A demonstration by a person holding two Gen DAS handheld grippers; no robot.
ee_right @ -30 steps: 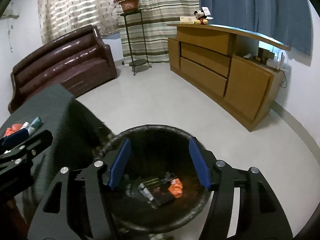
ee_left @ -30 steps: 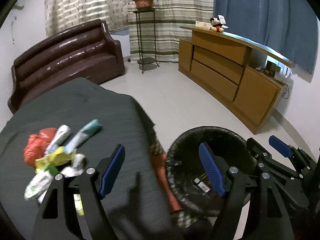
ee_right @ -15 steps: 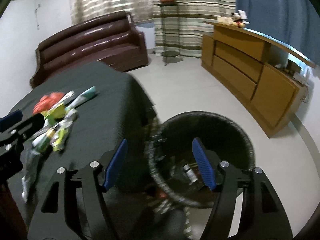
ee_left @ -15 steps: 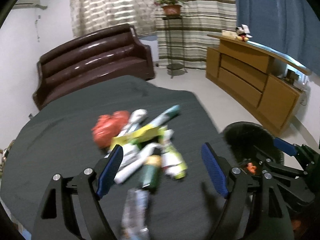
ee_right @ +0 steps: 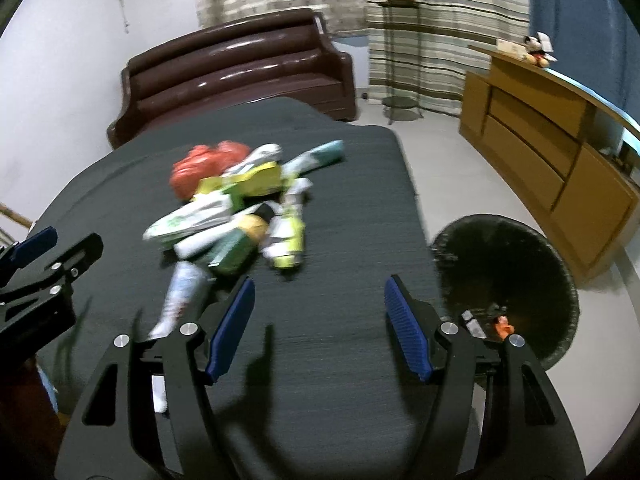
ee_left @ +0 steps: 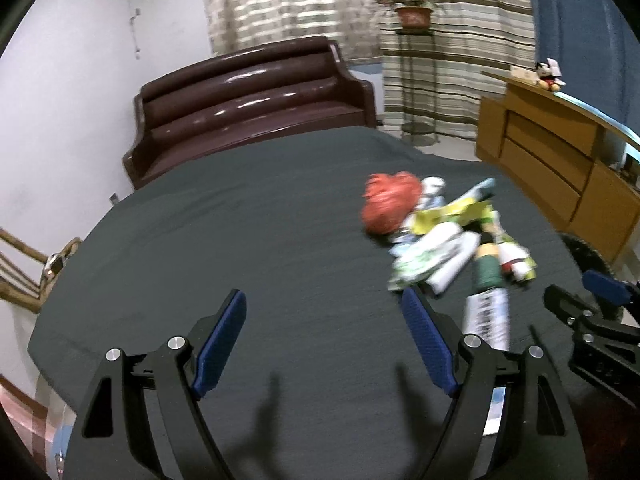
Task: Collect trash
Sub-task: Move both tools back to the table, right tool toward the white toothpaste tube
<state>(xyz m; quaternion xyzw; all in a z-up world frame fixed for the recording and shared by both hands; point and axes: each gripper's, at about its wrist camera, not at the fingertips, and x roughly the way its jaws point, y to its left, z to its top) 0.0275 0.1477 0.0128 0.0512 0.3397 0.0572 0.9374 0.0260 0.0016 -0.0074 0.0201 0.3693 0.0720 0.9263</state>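
A pile of trash (ee_right: 236, 208) lies on the dark grey table (ee_right: 340, 320): a crumpled red bag (ee_right: 200, 164), white and green wrappers, a yellow packet and a white tube (ee_right: 180, 292). The pile also shows in the left wrist view (ee_left: 444, 236), with the red bag (ee_left: 388, 204) at its far end. My right gripper (ee_right: 320, 320) is open and empty above the table, just right of the pile. My left gripper (ee_left: 324, 336) is open and empty over bare cloth (ee_left: 240, 240), left of the pile. A black bin (ee_right: 508, 280) with some trash inside stands on the floor right of the table.
A brown leather sofa (ee_right: 240, 68) stands behind the table. A wooden sideboard (ee_right: 552, 136) with a plush toy (ee_right: 538, 54) runs along the right wall. A plant stand (ee_right: 396, 40) is by the striped curtains. White floor lies between table and sideboard.
Both grippers have swung left from over the bin to above the table. The trash pile now lies close ahead of the right gripper. Both stay open and empty.
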